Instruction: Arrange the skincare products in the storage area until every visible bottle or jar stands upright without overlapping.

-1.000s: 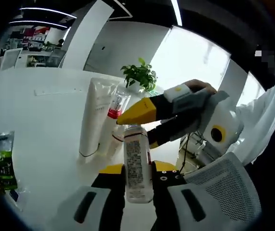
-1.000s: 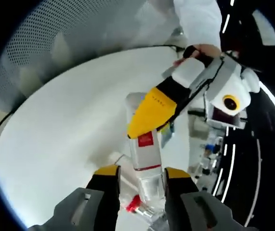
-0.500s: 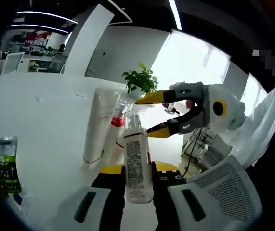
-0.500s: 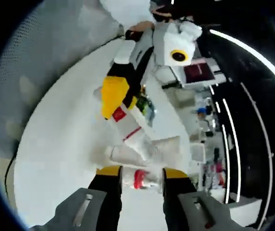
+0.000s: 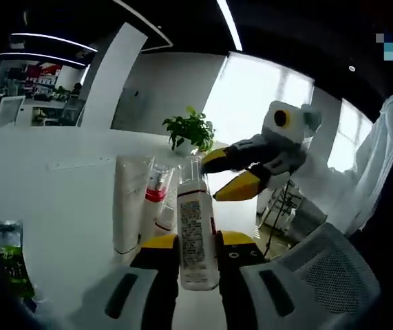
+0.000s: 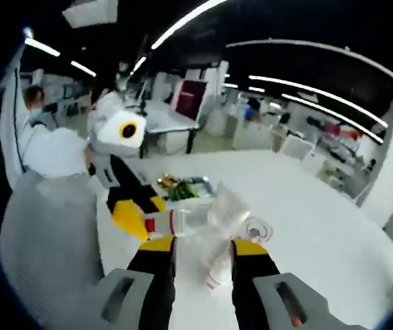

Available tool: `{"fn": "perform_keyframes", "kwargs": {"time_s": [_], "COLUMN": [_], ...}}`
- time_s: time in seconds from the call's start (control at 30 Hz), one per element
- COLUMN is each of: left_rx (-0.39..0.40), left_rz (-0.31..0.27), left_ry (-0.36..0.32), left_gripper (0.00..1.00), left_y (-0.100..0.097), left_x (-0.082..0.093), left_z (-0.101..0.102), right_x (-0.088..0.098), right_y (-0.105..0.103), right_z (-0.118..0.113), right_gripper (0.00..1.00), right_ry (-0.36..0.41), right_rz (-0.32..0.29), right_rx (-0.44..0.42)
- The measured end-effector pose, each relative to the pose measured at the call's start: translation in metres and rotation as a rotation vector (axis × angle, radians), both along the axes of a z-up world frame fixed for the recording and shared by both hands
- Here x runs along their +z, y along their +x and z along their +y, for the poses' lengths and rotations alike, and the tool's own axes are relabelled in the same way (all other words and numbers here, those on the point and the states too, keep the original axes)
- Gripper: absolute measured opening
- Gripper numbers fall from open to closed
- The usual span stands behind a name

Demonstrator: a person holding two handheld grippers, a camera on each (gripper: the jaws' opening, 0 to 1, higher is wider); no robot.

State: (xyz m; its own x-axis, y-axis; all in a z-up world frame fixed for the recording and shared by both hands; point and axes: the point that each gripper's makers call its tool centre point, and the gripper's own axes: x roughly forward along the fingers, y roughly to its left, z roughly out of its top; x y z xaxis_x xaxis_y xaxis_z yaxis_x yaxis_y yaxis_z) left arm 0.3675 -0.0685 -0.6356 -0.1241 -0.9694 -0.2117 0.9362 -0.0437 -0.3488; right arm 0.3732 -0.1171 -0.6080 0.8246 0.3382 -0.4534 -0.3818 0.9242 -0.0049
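The left gripper (image 5: 195, 242) has its fingers clamped on the white pump bottle (image 5: 196, 230), gripping it low on the body so that it stands upright between the yellow pads above the white table (image 5: 58, 185). Just beside it lie or lean a white tube (image 5: 129, 206) and a slim clear bottle with a red band (image 5: 153, 203); whether they stand or rest on the table cannot be told. The right gripper (image 5: 227, 177) hovers near the pump head with its fingers apart and nothing between them.

The main risk, as I judge it, is the tall bottle tipping once released: held near its base, it could topple onto the tube and the clear bottle and leave things overlapping. The right gripper's yellow tips are close enough to knock the pump head on any sideways move.

In the right gripper view the clear bottle (image 6: 206, 220) lies crosswise just beyond the fingers (image 6: 246, 249), blurred, with the left gripper (image 6: 135, 214) behind it. A green packet (image 5: 7, 265) sits near the table edge, and a potted plant (image 5: 189, 130) stands further back, well apart. A mesh chair back (image 5: 320, 275) crowds the near side, limiting room for the hands
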Motion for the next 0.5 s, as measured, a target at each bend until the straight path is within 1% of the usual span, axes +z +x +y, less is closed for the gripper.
{"fn": "perform_keyframes", "kwargs": {"time_s": [0.03, 0.1, 0.13, 0.17, 0.2, 0.23, 0.3, 0.33, 0.4, 0.43, 0.5], "left_rx": [0.006, 0.009, 0.014, 0.025, 0.029, 0.035, 0.041, 0.042, 0.027, 0.029, 0.027], "left_rz": [-0.02, -0.035, -0.044, -0.076, -0.092, -0.1, -0.115, -0.125, -0.125, -0.16, -0.167], "left_ry": [-0.02, -0.043, -0.05, -0.055, -0.054, -0.056, -0.067, -0.07, -0.065, -0.065, -0.066], "left_gripper": [0.17, 0.17, 0.17, 0.17, 0.17, 0.17, 0.17, 0.17, 0.17, 0.17, 0.17], "left_y": [0.0, -0.001, -0.001, 0.001, 0.001, 0.002, 0.005, 0.005, 0.002, 0.002, 0.001], "left_x": [0.003, 0.007, 0.008, 0.008, 0.007, 0.007, 0.007, 0.007, 0.005, 0.004, 0.005], "left_z": [-0.002, -0.004, -0.004, -0.005, -0.005, -0.006, -0.005, -0.006, -0.007, -0.008, -0.008], "right_x": [0.002, 0.006, 0.008, 0.012, 0.015, 0.016, 0.017, 0.018, 0.017, 0.016, 0.015], "right_y": [0.001, 0.001, 0.001, 0.001, 0.002, 0.001, 0.002, 0.003, 0.002, 0.002, 0.0], "right_z": [0.004, 0.007, 0.008, 0.009, 0.009, 0.01, 0.008, 0.007, 0.009, 0.01, 0.012], "right_gripper": [0.25, 0.25, 0.25, 0.25, 0.23, 0.23, 0.22, 0.22, 0.18, 0.16, 0.16], "right_ry": [0.078, 0.198, 0.226, 0.266, 0.289, 0.316, 0.345, 0.377, 0.43, 0.429, 0.423], "right_rz": [-0.003, -0.014, -0.024, -0.048, -0.065, -0.072, -0.086, -0.093, -0.079, -0.075, -0.074], "right_rx": [-0.011, -0.069, -0.083, -0.13, -0.156, -0.177, -0.218, -0.244, -0.269, -0.264, -0.27]}}
